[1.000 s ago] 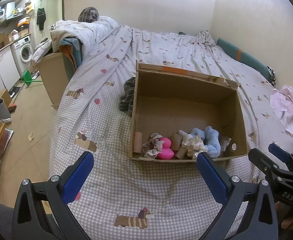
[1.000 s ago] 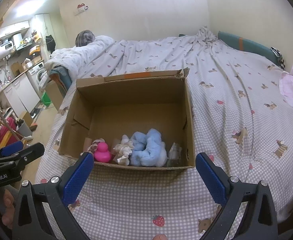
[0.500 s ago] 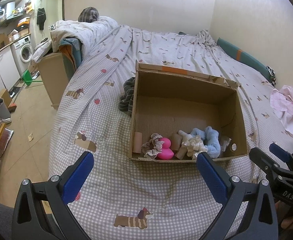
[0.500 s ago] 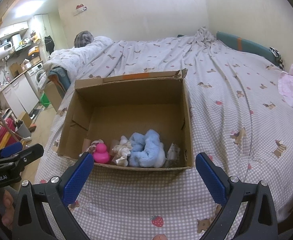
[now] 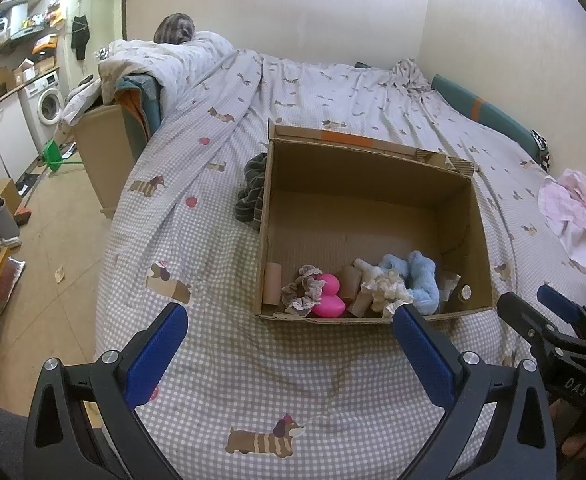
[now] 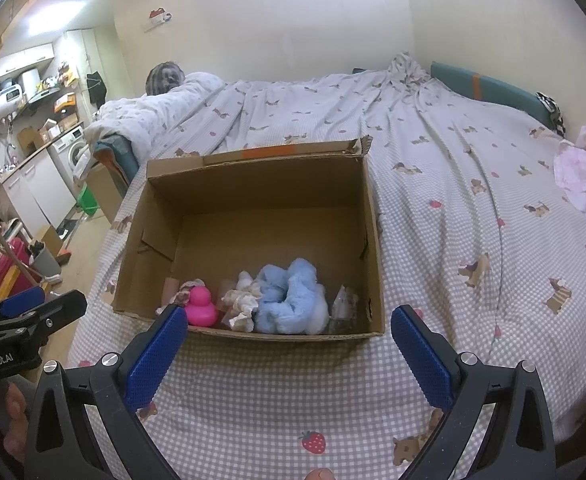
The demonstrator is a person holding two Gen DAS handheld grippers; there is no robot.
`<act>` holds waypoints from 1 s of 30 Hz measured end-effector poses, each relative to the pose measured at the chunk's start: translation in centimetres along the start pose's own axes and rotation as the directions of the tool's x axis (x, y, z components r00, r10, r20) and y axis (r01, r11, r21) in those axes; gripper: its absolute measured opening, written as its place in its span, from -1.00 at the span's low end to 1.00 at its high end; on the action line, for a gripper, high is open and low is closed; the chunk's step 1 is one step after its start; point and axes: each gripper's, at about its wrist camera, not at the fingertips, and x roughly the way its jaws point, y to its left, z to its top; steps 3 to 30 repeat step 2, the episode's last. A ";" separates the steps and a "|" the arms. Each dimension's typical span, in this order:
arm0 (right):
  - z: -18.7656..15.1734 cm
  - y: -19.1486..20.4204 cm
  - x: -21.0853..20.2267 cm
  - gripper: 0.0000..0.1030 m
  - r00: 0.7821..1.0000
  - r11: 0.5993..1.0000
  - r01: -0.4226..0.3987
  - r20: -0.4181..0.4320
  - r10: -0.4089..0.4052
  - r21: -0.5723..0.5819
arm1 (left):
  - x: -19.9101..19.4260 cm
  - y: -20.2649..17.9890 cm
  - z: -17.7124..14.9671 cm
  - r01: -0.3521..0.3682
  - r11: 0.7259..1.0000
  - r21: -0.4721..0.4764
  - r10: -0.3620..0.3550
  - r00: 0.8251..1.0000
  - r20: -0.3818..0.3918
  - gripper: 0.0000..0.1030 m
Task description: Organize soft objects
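Cardboard box (image 6: 253, 200) at twelve o'clock on bed (image 6: 453, 208), soft items bunched along near wall, left gripper (image 5: 289, 344) and right gripper (image 6: 289, 344) both spread wide and empty: between picks, likely reaching next for pink cloth (image 6: 585, 164) at two o'clock.

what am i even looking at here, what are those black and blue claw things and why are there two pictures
Each claw is a hand-held gripper: a person holds one per hand, with a fisheye camera on it looking along its blue-padded fingers. One picture comes from the left hand-held gripper, the other from the right hand-held gripper. Both are open and hold nothing. They hover over a bed with a dog-print checked sheet. On it sits an open cardboard box holding a fluffy blue item, a pink rubber duck, scrunchie-like fabric pieces and cardboard tubes. A striped cloth lies beside the box, and pink fabric further off.
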 end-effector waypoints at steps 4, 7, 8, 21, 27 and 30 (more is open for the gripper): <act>0.0 0.0 0.0 1.00 1.000 1.000 0.000 0.000 0.000 -0.001 | 0.1 -0.1 0.0 -0.006 1.000 0.003 0.006 1.000 0.003 0.99; 0.0 0.0 0.0 1.00 1.000 1.000 0.000 0.000 0.000 -0.001 | 0.1 -0.1 0.0 -0.006 1.000 0.003 0.006 1.000 0.003 0.99; 0.0 0.0 0.0 1.00 1.000 1.000 0.000 0.000 0.000 -0.001 | 0.1 -0.1 0.0 -0.006 1.000 0.003 0.006 1.000 0.003 0.99; 0.0 0.0 0.0 1.00 1.000 1.000 0.000 0.000 0.000 -0.001 | 0.1 -0.1 0.0 -0.006 1.000 0.003 0.006 1.000 0.003 0.99; 0.0 0.0 0.0 1.00 1.000 1.000 0.000 0.000 0.000 -0.001 | 0.1 -0.1 0.0 -0.006 1.000 0.003 0.006 1.000 0.003 0.99; 0.0 0.0 0.0 1.00 1.000 1.000 0.000 0.000 0.000 -0.001 | 0.1 -0.1 0.0 -0.006 1.000 0.003 0.006 1.000 0.003 0.99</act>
